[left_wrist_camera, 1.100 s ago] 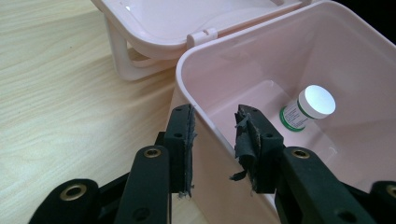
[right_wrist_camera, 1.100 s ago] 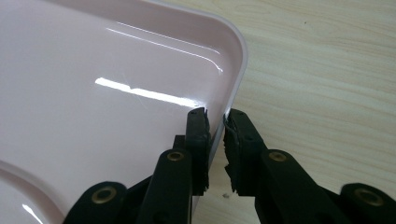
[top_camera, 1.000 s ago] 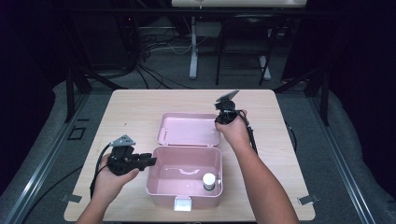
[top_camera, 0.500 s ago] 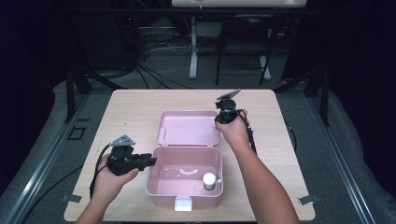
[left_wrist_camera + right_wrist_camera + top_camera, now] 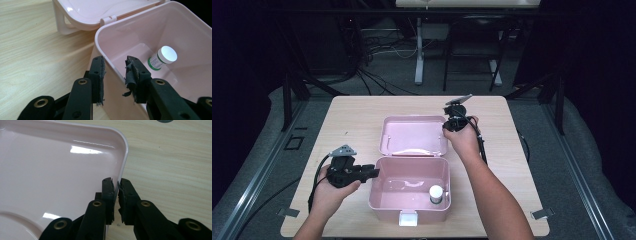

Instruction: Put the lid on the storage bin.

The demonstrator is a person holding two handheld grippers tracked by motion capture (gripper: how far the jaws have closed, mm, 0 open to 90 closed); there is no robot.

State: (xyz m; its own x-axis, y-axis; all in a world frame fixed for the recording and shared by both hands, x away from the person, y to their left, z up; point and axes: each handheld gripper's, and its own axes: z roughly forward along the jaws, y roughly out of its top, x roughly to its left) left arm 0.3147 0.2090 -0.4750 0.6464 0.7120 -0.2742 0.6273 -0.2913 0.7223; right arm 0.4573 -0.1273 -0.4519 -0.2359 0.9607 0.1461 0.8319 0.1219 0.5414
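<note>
A pink plastic box (image 5: 409, 192) stands open on the near middle of the wooden table (image 5: 362, 112), its lid (image 5: 414, 135) folded back flat on the tabletop on the far side. The left gripper (image 5: 371, 172) sits at the box's left wall, held level in the person's left hand (image 5: 329, 192); in the left gripper view its jaws straddle the rim (image 5: 110, 61) of that wall, one outside and one inside, with gaps on both sides of the plastic, so the claw is released and not pressing. Inside the box, toward its near right corner, a small white-capped bottle (image 5: 162, 58) with a green-edged label stands on the floor. The right gripper (image 5: 116, 187) is at the lid's far right corner, pointing down from the right hand (image 5: 462, 137); its jaws have just been closing and now pinch the thin edge of the lid between the pads, one jaw over the lid's inner face, the other over the table.
</note>
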